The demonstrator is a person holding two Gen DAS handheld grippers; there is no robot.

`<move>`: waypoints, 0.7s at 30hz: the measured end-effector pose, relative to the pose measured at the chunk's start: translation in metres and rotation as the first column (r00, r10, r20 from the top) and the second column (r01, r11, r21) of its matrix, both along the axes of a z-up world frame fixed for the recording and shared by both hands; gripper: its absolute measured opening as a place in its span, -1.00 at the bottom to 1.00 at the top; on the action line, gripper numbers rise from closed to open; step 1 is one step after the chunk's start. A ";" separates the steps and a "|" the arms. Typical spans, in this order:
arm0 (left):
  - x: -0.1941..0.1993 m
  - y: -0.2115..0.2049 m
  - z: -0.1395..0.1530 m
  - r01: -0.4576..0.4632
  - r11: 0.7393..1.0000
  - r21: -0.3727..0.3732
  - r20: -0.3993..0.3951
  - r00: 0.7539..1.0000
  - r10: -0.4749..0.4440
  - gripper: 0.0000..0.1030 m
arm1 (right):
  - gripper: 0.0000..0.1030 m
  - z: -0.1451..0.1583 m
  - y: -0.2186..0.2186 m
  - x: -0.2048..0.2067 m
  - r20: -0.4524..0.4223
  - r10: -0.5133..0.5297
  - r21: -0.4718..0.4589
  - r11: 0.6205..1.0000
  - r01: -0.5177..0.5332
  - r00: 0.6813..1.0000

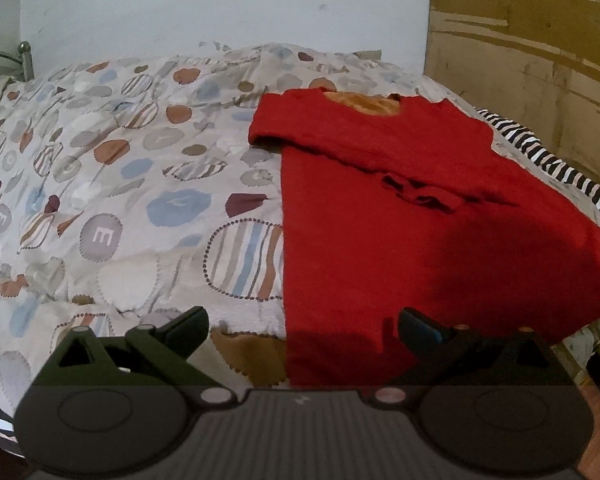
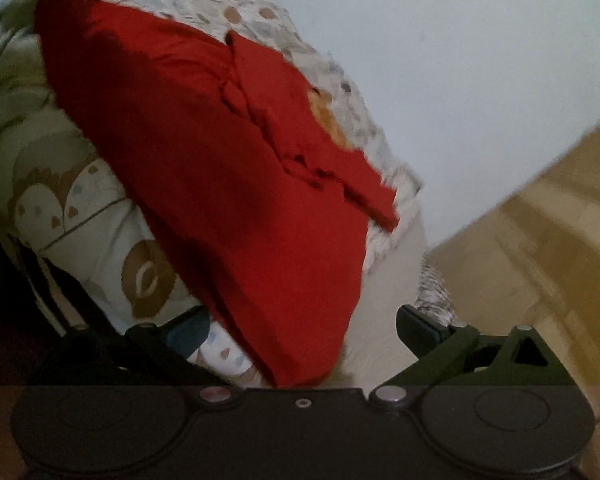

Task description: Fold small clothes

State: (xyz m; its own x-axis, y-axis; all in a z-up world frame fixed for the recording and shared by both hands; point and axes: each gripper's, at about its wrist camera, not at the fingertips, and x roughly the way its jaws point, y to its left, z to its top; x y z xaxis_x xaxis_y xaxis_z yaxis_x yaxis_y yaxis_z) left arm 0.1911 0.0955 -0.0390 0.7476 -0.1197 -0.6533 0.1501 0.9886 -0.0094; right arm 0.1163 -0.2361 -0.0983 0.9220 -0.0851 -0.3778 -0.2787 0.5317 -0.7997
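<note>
A small red shirt lies flat on the patterned bedspread, neck towards the far wall, with one sleeve folded across its chest. My left gripper is open and empty, hovering over the shirt's near hem at its left corner. In the right wrist view the same red shirt runs diagonally across the bed. My right gripper is open and empty, with the shirt's near corner lying between its fingers.
A white wall stands behind the bed, a yellowish patterned wall to the right. A striped black-and-white cloth shows along the bed's right edge. A metal bed post stands at far left.
</note>
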 end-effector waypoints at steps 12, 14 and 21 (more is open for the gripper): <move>-0.031 -0.035 0.002 0.234 0.971 0.053 0.130 0.962 -0.239 0.99 | -0.86 -0.012 0.010 -0.017 -0.055 0.187 -0.069 0.979 -0.190 0.981; -0.035 -0.047 -0.003 0.292 0.953 0.076 0.115 0.947 -0.299 0.99 | -0.92 0.005 0.008 -0.010 -0.080 0.152 0.054 0.988 -0.148 0.985; -0.035 -0.093 -0.030 0.374 0.920 0.119 0.072 0.921 -0.384 0.99 | -0.93 0.083 -0.005 0.031 -0.183 0.088 0.458 0.889 0.006 0.979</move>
